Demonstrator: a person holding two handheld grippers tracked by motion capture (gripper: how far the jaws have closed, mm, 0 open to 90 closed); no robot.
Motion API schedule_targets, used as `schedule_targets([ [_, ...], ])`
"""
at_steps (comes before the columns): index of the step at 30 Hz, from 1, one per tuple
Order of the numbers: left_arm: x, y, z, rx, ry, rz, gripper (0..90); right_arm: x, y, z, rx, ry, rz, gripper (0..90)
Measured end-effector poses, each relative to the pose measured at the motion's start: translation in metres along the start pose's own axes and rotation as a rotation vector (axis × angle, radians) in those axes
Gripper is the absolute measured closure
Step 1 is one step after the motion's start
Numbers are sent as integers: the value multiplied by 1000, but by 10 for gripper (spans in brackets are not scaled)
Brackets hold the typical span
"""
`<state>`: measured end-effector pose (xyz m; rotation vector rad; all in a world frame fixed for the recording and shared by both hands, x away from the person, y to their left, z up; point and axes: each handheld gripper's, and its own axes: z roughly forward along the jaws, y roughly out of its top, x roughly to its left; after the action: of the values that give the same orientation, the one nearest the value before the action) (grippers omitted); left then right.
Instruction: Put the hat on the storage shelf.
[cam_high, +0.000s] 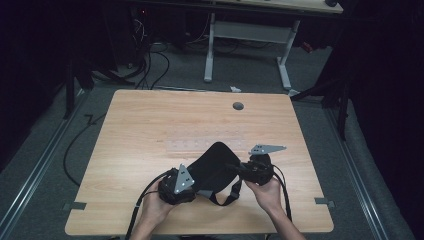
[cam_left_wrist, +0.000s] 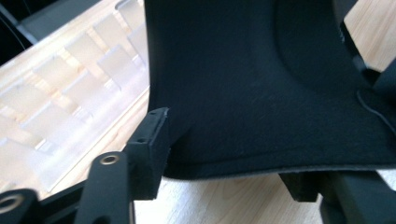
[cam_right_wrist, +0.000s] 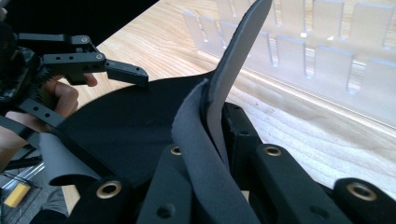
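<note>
1. The person's left hand (cam_high: 156, 206) and right hand (cam_high: 268, 194) entered over the near edge of the wooden table (cam_high: 150, 125), each carrying a gripper.
2. The left gripper (cam_high: 192, 181) sat near the near edge, left of centre. Its jaws straddled the left margin of a black fabric pad (cam_high: 214, 167). In the left gripper view one jaw tip stood just beside the fabric's lower corner (cam_left_wrist: 261, 93), the pad's edge running between the two jaws. Whether the pads pressed on the fabric could not be determined.
3. The right gripper (cam_high: 242, 169) sat near the near edge, right of centre. Its jaws were clenched on the pad's right margin. In the right gripper view the pinched fabric (cam_right_wrist: 219, 112) rose folded from between the jaws, and its grey underside faced the camera.
4. The black fabric pad was held spread between the two grippers, over the near-centre part of the table. Its rounded far end pointed toward the table's middle. A black strap (cam_high: 226, 196) hung from its near side toward the near edge.
5. A clear slotted rack (cam_right_wrist: 322, 51) lay on the table beyond the pad, toward the centre.
6. A grey round grommet (cam_high: 238, 106) sat near the far edge, right of centre.
7. Beyond the far edge, a white desk frame (cam_high: 247, 35) stood on the floor.
</note>
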<state>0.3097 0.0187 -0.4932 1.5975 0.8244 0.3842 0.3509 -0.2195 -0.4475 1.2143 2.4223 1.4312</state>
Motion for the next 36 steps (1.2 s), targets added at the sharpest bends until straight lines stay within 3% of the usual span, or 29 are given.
schedule_targets([
  [7,-1,4,-2,4,-23,-12,505,2,3,2,-11,4,10,824],
  [11,-5,8,-3,21,-73,-45,607,3,4,2,-24,25,19,823],
  [17,-9,10,-5,35,-115,-32,751,1,5,0,-37,29,28,804],
  [23,-14,11,-11,32,-153,-22,841,0,4,-1,-44,37,41,770],
  [28,-16,14,-16,38,-180,-19,865,-1,4,-2,-56,45,40,736],
  [32,-17,20,-19,31,-203,-54,867,-3,4,-5,-76,55,34,669],
  [36,-17,22,-21,34,-225,-63,868,-4,4,-10,-104,54,29,596],
])
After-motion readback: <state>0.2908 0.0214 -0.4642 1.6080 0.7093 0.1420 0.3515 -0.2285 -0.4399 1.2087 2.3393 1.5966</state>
